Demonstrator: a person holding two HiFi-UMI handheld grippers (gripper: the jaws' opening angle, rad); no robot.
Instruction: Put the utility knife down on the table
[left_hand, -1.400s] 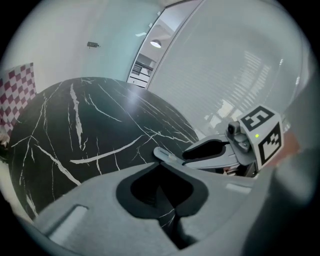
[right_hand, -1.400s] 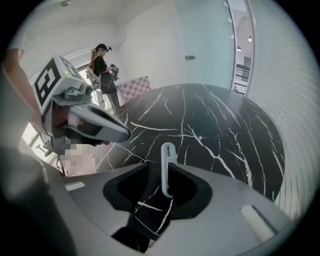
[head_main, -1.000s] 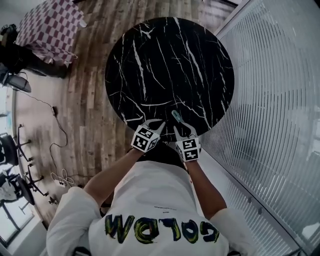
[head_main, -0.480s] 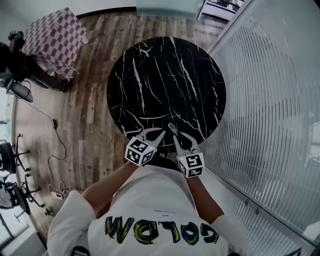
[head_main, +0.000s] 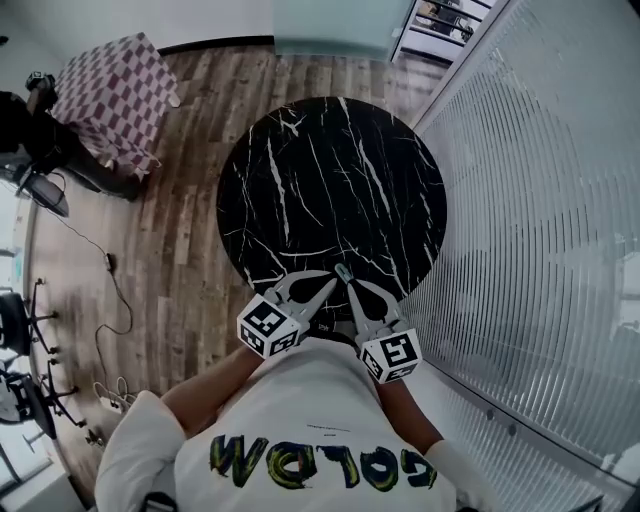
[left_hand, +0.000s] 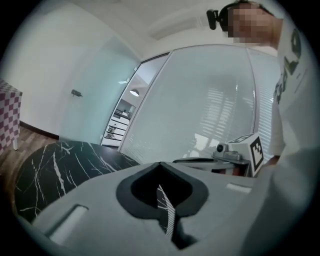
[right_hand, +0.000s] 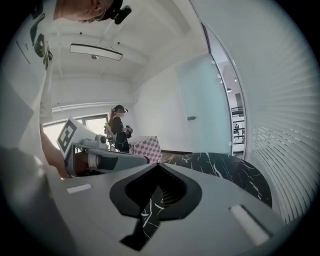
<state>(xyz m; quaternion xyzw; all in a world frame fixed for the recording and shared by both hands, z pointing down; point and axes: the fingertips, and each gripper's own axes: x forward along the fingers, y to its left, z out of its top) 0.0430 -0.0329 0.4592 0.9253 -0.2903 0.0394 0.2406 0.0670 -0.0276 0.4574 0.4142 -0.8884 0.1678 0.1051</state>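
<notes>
White shirt (head_main: 300, 400): dark, yellow-edged lettering, seen reversed, roughly "GOLD"; remaining letters unreadable.

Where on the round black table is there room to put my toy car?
Nearly all of the table is bare: the middle, the far rim, and both sides, by the ribbed wall and by the wooden floor. Only the near rim is crowded: the utility knife lies there, by the left gripper and right gripper.

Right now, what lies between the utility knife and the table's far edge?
Nothing: the head view shows bare table from the utility knife to that edge.
</notes>
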